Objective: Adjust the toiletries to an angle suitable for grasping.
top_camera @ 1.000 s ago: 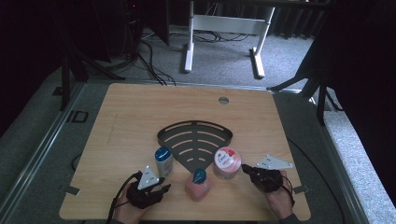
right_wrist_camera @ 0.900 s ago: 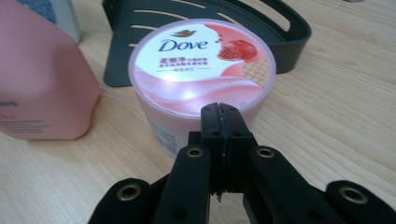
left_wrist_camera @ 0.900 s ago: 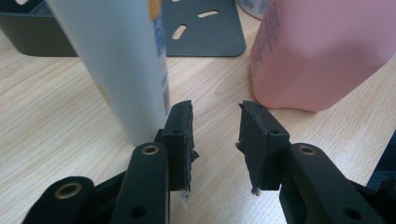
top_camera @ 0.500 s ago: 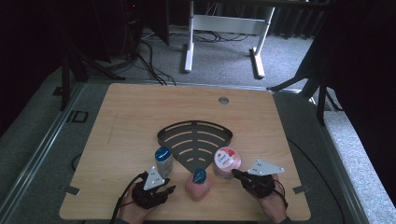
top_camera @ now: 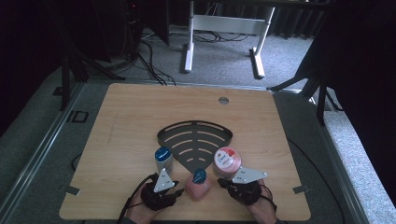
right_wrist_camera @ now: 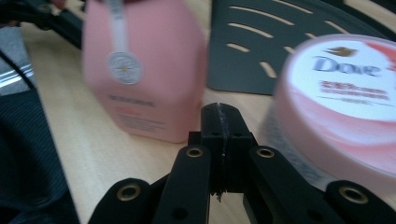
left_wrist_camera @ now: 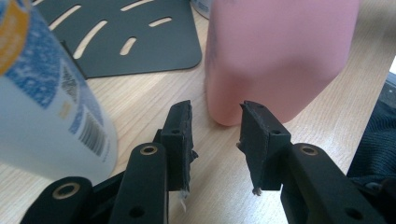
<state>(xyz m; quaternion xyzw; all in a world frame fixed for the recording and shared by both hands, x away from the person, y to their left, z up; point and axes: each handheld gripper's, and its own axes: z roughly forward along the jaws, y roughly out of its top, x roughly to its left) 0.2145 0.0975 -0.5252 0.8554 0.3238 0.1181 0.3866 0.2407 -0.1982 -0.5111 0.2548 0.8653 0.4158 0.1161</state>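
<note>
Take the pink bottle (top_camera: 198, 187) with the teal cap as your landmark: it stands upright on the wooden table (top_camera: 126, 121), near its front edge, just in front of the tip of the black slotted tray (top_camera: 194, 142).

Your left gripper (left_wrist_camera: 215, 122) sits low just to the left of that bottle, its jaws apart with bare table between them, aimed at the bottle's lower edge but not touching it. Beside the left jaw stands the white bottle (left_wrist_camera: 44, 93) with the blue cap, left of the pink bottle and a little behind it.

Your right gripper (right_wrist_camera: 223, 122) rests right of the pink bottle, its jaws pressed together with nothing in them. The pink Dove jar (right_wrist_camera: 343, 100) stands just beyond it, right of the pink bottle and close to the tray's edge.
</note>
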